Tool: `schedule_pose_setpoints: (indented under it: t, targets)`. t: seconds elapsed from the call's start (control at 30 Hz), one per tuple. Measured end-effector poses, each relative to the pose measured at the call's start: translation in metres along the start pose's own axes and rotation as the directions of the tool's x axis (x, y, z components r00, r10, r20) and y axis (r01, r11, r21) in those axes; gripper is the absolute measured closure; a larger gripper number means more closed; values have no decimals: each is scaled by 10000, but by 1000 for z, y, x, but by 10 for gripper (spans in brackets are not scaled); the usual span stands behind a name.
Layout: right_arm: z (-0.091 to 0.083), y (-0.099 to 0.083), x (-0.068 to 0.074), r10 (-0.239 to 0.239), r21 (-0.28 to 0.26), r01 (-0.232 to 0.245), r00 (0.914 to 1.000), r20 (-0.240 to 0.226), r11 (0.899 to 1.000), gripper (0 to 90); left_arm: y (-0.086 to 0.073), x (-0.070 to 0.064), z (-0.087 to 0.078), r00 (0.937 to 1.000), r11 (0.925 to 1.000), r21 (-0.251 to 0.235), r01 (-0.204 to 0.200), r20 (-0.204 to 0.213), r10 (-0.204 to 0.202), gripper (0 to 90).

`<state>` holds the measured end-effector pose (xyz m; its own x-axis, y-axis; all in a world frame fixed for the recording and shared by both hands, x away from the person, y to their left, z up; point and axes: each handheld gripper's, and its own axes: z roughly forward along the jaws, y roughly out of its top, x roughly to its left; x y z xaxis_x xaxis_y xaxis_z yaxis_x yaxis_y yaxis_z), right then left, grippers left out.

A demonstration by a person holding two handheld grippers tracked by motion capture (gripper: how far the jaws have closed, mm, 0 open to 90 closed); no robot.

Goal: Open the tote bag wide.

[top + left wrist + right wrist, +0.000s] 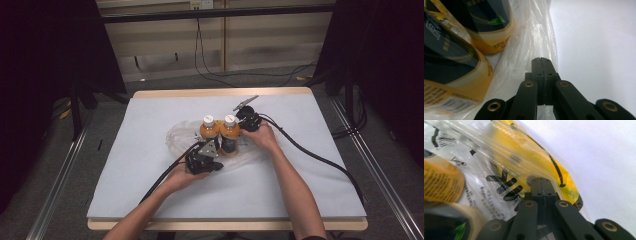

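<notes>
Two orange bottles with white caps and dark labels (209, 131) (230, 132) stand side by side on a clear plastic bag (177, 136) at the middle of the white table (310, 180). My left gripper (219, 165) lies low at the bag's near edge; in its own view the left gripper (540, 60) is shut on a fold of the bag (529, 37), with the bottles (449, 75) (489, 25) close at left. My right gripper (242, 129) is at the bottles' right; in its view the right gripper (540, 180) is shut on bag film (506, 152) printed yellow and black.
Black cables (320, 160) trail from both grippers toward the table's near edge and right side. The table's wooden rim (225, 92) shows at the back. Dark curtains and metal stands flank the table, and cables lie on the floor behind.
</notes>
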<state>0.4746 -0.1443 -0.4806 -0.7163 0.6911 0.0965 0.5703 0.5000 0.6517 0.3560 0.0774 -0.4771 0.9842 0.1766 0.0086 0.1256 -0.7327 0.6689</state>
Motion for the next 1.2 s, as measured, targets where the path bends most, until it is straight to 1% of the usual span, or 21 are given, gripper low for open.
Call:
schedule_pose_setpoints:
  t: [0.1,0.13,0.17,0.23,0.27,0.37,0.4,0.5,0.57,0.63,0.67,0.7,0.73,0.77,0.87,0.9,0.97,1.03,1.1,1.17,1.2]
  targets:
    - [3,4,-2,59,101,-61,9999,150,9999,900,0,-1,0,10000,10000,2,-6,79,6,900]
    - [3,5,-2,237,128,-239,9996,173,9996,900,-1,-1,0,10000,10000,-65,-29,93,29,900]
    - [4,6,-4,209,89,-211,9996,203,9997,900,-1,-2,0,9999,10000,-66,-3,108,4,900]
    - [6,7,-5,174,2,-174,9997,194,9998,900,-1,-3,-2,9997,9999,107,-130,213,127,900]
    - [6,8,-5,222,48,-224,9995,215,9997,900,-1,-4,-2,9996,9999,42,-112,269,111,900]
    - [8,11,-8,167,69,-171,9988,466,9998,900,-1,-7,-3,9992,9997,88,-215,340,212,900]
    - [9,12,-8,218,99,-223,9986,487,9997,900,-1,-8,-4,9991,9994,212,-267,337,260,900]
    - [11,15,-10,407,55,-410,9982,438,9991,900,-3,-9,-4,9991,9999,18,-118,408,117,900]
    - [12,15,-12,359,54,-362,9983,458,9993,900,-3,-9,-5,9989,9998,83,-199,434,195,900]
    - [12,17,-12,512,149,-523,9967,635,9985,900,-3,-10,-5,9983,9995,106,-288,504,282,900]
    - [12,17,-13,493,201,-508,9962,714,9985,900,-4,-12,-5,9979,9997,27,-237,607,235,900]
    - [12,18,-13,466,212,-483,9959,770,9986,900,-5,-12,-7,9974,9995,160,-276,677,265,900]
    - [12,19,-13,474,212,-493,9955,826,9986,900,-6,-13,-8,9971,9997,44,-237,727,233,900]
    - [13,20,-14,472,279,-499,9948,900,9984,900,-7,-14,-9,9975,9998,71,-170,688,165,900]
    - [14,23,-14,353,390,-404,9919,1218,9984,900,-7,-14,-9,9970,9995,24,-314,704,312,900]
    - [15,24,-15,476,351,-524,9908,1263,9980,900,-7,-14,-9,9964,9994,101,-345,781,336,900]
    - [16,23,-18,580,232,-614,9902,1270,9978,900,-8,-13,-9,9966,9998,7,-220,797,219,900]
    - [17,23,-21,846,122,-869,9881,1282,9961,900,-8,-12,-11,9956,9995,143,-298,891,284,900]
    - [17,24,-23,1185,20,-1197,9846,1285,9928,900,-9,-12,-11,9964,9998,111,-165,835,155,900]
    - [18,24,-23,1138,-9,-1148,9842,1358,9934,900,-9,-10,-13,9958,9995,202,-232,887,213,900]
    - [18,24,-22,1108,-7,-1118,9838,1410,9937,900,-12,-9,-14,9962,9999,95,-74,872,65,900]
